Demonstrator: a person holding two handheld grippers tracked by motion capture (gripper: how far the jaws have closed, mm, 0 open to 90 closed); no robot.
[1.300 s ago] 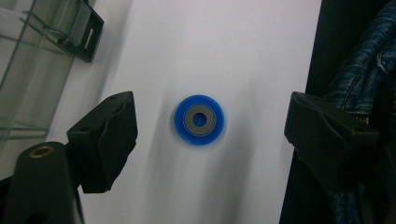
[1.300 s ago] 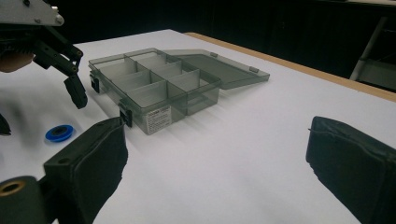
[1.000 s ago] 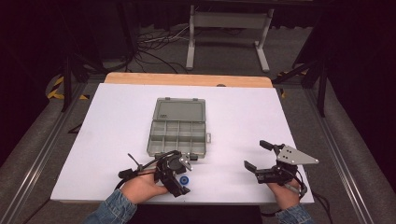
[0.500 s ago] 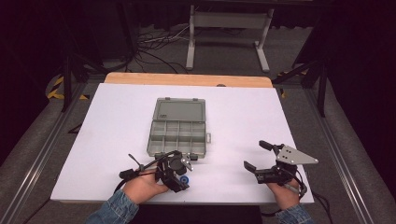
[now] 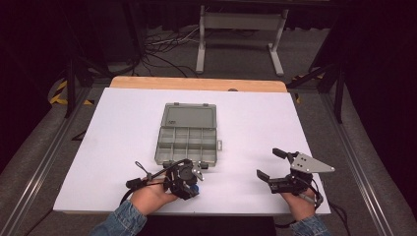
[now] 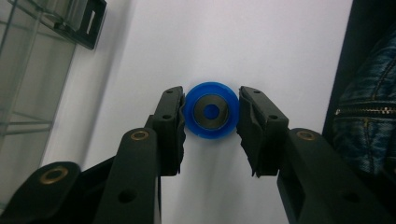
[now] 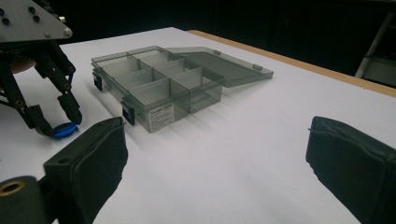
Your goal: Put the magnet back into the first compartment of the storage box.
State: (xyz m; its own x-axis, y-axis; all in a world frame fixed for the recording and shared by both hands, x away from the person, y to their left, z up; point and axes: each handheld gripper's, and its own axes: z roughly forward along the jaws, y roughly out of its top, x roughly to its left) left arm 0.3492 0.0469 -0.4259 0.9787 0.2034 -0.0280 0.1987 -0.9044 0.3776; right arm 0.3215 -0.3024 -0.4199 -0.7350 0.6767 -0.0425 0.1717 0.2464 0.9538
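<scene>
While the left tool (image 6: 210,116) points down at the near edge of the white worktop (image 5: 118,128), its two black jaws have just been closing, and now they press on a small blue ring (image 6: 210,110) from both sides. This ring lies flat on the worktop, a little to the near side of the box, and it has a dark round middle with a blue dot in it. From the high view the blue ring (image 5: 195,187) peeps out under the left tool (image 5: 189,184).

I think the ring is light and hard, like plastic with some metal inside. It looks smooth, so it may slip. The best place to hold it is on its round outer rim, one pad on each side, just as the jaws sit now. A soft, steady squeeze should do, and it should come straight up so it does not roll away.

Over on the near right, the right tool (image 5: 271,163) rests in the other hand. Its jaws stand wide apart with nothing between them.

Farther off, in the middle of the worktop, sits a grey see-through parts box (image 5: 187,142) with many little rooms. Its lid (image 5: 190,116) lies open flat on the far side. All the rooms look bare. The ring could go into any near room.
</scene>
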